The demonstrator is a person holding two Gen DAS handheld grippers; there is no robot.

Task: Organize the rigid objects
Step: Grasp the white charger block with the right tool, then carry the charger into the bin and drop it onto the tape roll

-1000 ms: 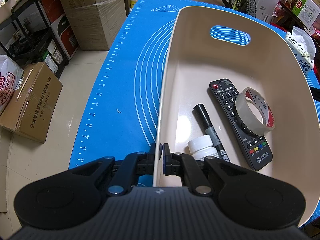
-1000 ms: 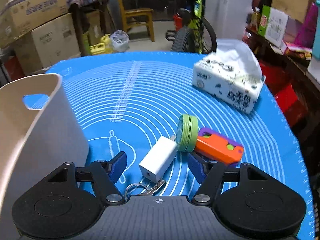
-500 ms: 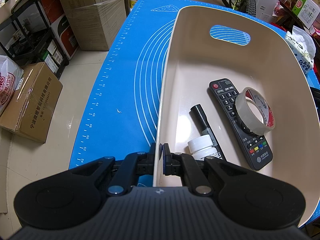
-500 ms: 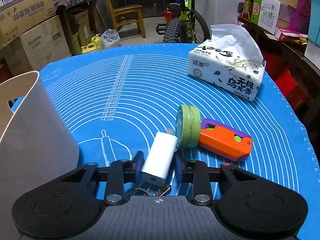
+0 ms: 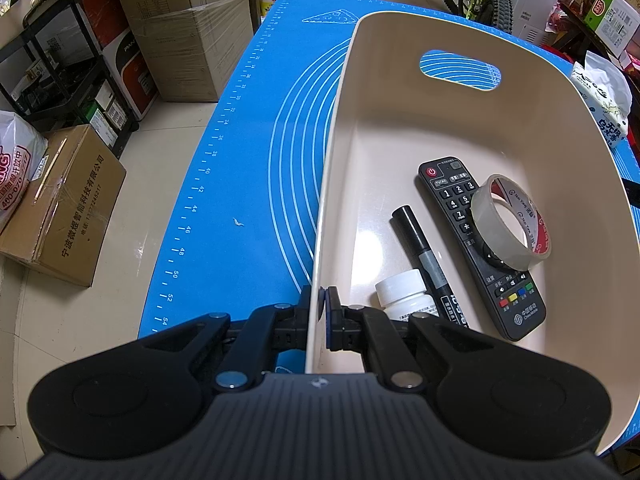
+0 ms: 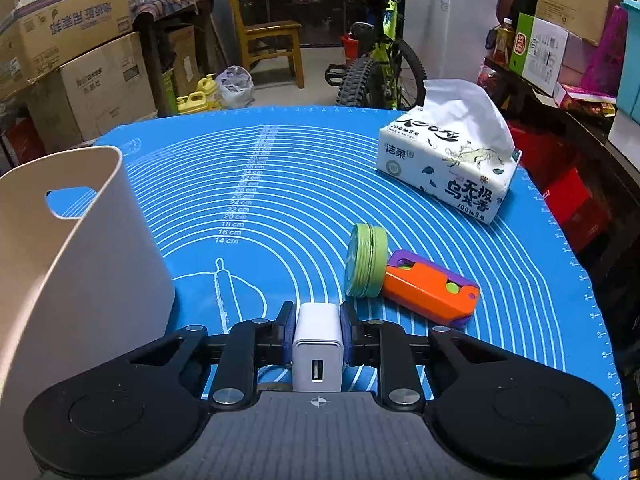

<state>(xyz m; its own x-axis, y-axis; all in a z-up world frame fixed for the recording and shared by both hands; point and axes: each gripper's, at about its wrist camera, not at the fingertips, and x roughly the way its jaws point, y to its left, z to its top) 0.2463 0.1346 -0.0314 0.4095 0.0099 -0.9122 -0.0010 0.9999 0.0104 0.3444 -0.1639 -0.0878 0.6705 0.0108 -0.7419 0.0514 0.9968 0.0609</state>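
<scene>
This looks like a cluttered home storage room or garage. Taped cardboard boxes (image 5: 192, 36) stack along the tiled floor beside a black metal shelf (image 5: 60, 80). A mountain bicycle (image 6: 376, 60) leans near a wooden chair (image 6: 268, 40), with yellow jugs (image 6: 196, 100) on the floor. A blue baking mat (image 6: 280, 184) covers the table, carrying a tissue pack (image 6: 448, 168).

You have a white charger (image 6: 318, 354), a green tin (image 6: 366, 262), an orange-and-purple toy (image 6: 432, 288), a beige bin (image 5: 520, 128) and a blue mat (image 6: 280, 184) ruled with white concentric lines.
</scene>
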